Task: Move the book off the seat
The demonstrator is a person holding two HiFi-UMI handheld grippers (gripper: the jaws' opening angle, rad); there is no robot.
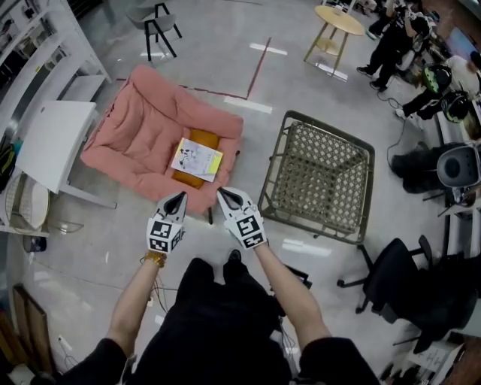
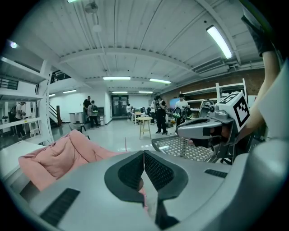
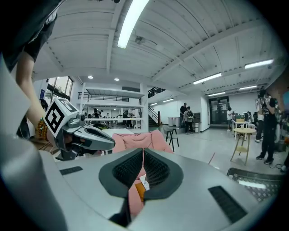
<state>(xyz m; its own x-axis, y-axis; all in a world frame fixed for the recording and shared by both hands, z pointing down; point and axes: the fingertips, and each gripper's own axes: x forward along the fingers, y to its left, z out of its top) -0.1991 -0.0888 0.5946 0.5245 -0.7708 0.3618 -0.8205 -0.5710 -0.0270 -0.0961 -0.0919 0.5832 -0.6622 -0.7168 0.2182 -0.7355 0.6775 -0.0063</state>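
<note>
A: Where is the book?

B: The book [image 1: 197, 159] lies flat on the pink seat [image 1: 143, 124], toward its front edge, on top of an orange cushion [image 1: 204, 139]. In the head view it is at about 11 o'clock from frame centre.

A: The grippers?

B: They are side by side at the seat's near edge, tips pointing to 12 o'clock. The left gripper [image 1: 179, 197] is at 6 o'clock of the book and the right gripper [image 1: 223, 193] at about 5 o'clock. Both are near the book, and neither touches it.

A: The jaws?

B: In the left gripper view the jaws are pressed together with nothing between them, and pink fabric shows below the tips. In the right gripper view the jaws are also together and empty. A sliver of the book and the orange cushion shows through the gap under the closed tips, beyond them.

A: What is around the seat?

B: A wicker chair [image 1: 319, 177] stands at 3 o'clock of the seat, near it but apart. A white table [image 1: 52, 139] is at 9 o'clock, just beside the seat. A small round table [image 1: 338, 20] is at 1 o'clock, well apart across the grey floor [image 1: 248, 83]. People stand near 2 o'clock.
</note>
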